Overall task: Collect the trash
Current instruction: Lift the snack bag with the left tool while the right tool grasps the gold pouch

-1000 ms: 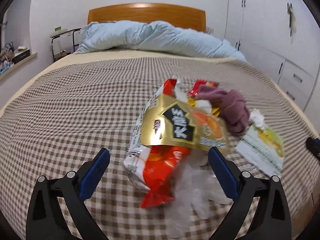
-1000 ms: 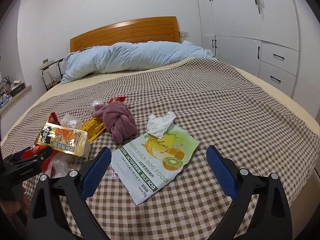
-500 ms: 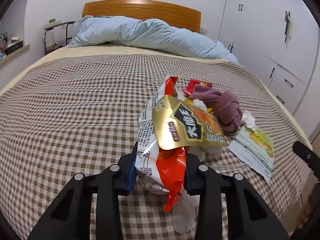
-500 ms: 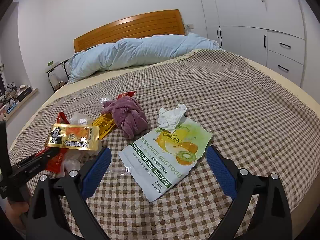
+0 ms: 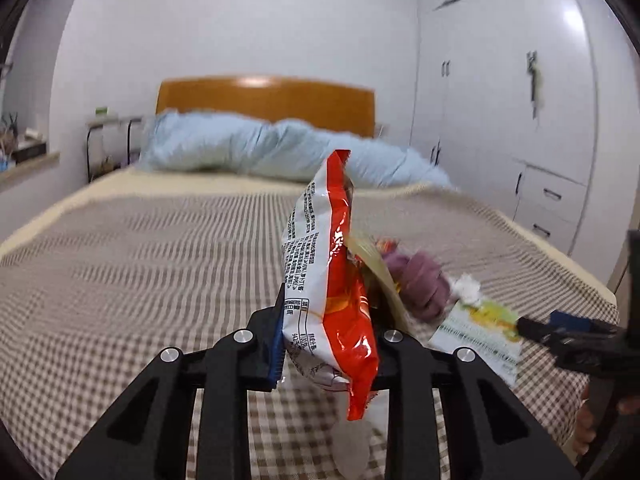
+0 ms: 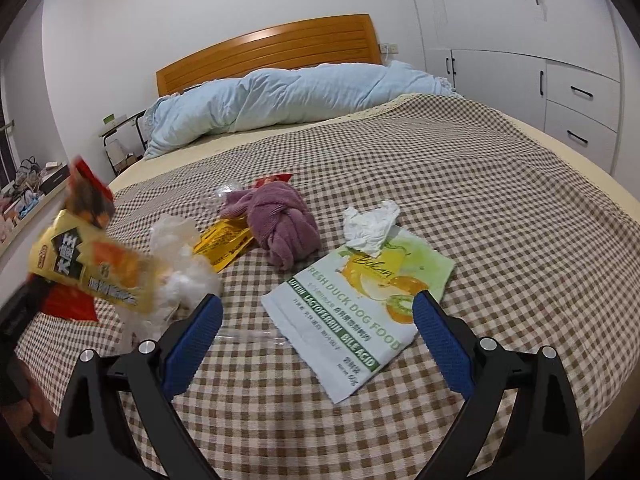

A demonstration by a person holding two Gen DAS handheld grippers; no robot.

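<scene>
A red-and-white snack bag [image 5: 328,272] stands upright above the checked bedspread, and my left gripper [image 5: 330,340] has its jaws closing on the bag's lower part, pads pressing it. A gold pouch [image 6: 92,268] leans against the bag's right side, lifted with it. My right gripper [image 6: 316,320] hangs open just above a green-and-white dog food pouch [image 6: 360,304], which lies flat with nothing touching it. A crumpled white tissue [image 6: 370,224] sits at that pouch's far corner. Clear plastic film [image 6: 180,264] and a yellow wrapper [image 6: 224,242] lie between the two grippers.
A knotted purple cloth [image 6: 284,224] lies mid-bed beside the wrappers. A pale blue duvet [image 6: 288,96] is bunched against the wooden headboard [image 6: 272,48]. White wardrobes and drawers [image 6: 576,96] line the right wall. The bed's near edge runs just below my right gripper.
My left gripper went from wide open to closed on the snack bag, then rose and tilted up, lifting the bag and gold pouch off the bed. My right gripper moved closer to the dog food pouch.
</scene>
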